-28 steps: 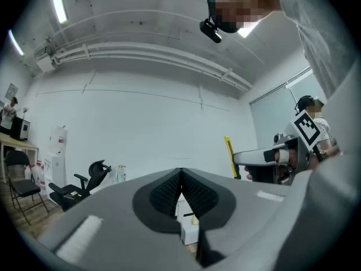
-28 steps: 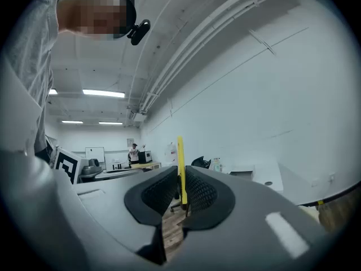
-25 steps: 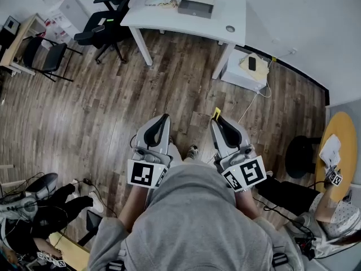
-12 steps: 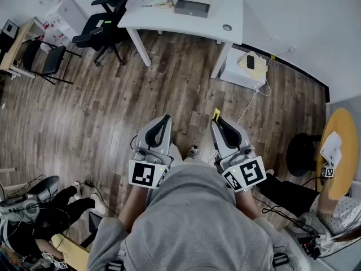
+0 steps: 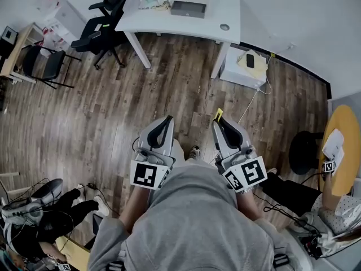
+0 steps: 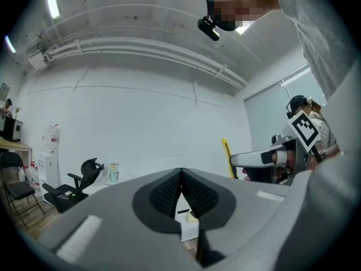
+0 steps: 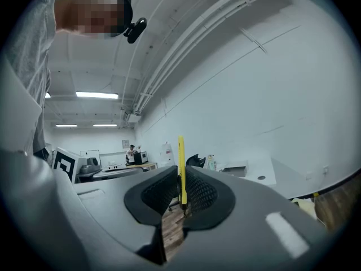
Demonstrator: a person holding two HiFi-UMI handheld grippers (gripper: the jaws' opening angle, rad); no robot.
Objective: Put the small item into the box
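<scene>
In the head view both grippers are held close to the person's body over the wooden floor. My right gripper (image 5: 218,119) is shut on a thin yellow item (image 5: 217,114) that sticks out past the tips. In the right gripper view the yellow item (image 7: 181,171) stands upright between the shut jaws of the right gripper (image 7: 181,192). My left gripper (image 5: 167,119) is shut with nothing in it; its pads meet in the left gripper view (image 6: 180,176). A grey box (image 5: 189,8) lies far ahead on a white table (image 5: 223,13).
Black office chairs (image 5: 104,21) stand left of the table. A low white unit (image 5: 246,68) with a cable sits by the table's right leg. A black stool (image 5: 302,151) and a round wooden table (image 5: 343,145) are at the right. Gear lies at the lower left.
Both grippers keep the same pose and the same grip. The room has slid a little in the head view, with the white table now slightly further left and up.
</scene>
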